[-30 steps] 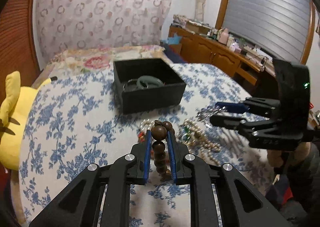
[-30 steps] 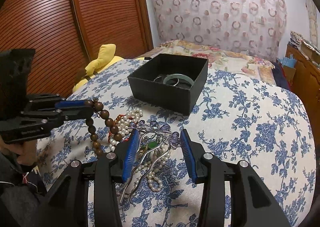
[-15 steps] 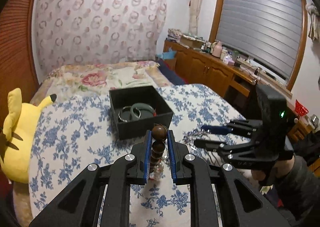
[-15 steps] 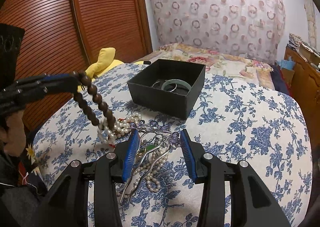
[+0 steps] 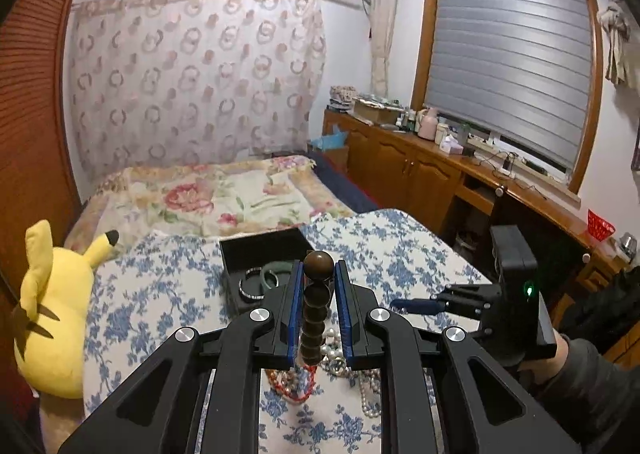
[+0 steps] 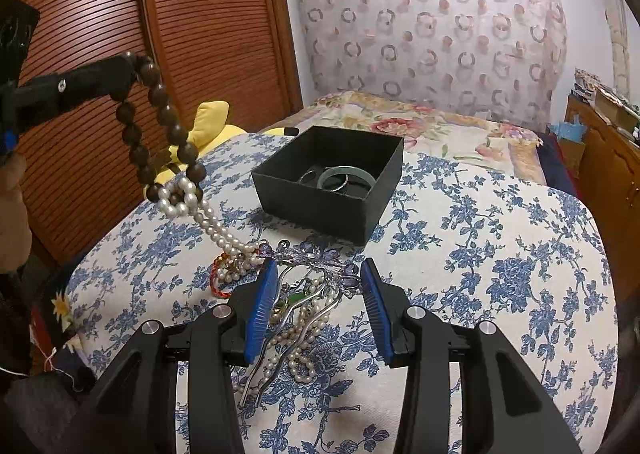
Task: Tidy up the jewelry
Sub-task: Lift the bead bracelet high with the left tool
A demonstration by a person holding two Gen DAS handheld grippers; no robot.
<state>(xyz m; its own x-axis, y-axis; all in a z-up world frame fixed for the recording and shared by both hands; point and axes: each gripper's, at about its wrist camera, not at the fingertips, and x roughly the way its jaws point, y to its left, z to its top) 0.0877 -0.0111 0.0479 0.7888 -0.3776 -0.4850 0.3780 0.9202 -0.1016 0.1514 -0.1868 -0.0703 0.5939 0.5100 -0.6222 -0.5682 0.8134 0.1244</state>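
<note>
The left gripper [image 5: 318, 296] was clamped on a wooden bead bracelet [image 6: 160, 122], held above the tablecloth [image 6: 500, 274]; a pearl strand [image 6: 212, 226] hung snagged from it. The right gripper [image 6: 320, 310] stood apart over the jewelry pile [image 6: 296, 306], near the black box [image 6: 320, 206].

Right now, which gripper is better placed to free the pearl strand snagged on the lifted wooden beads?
Right gripper: open, beside the pile; pearl strand hangs nearby. Left gripper holds the wooden bead bracelet.
</note>
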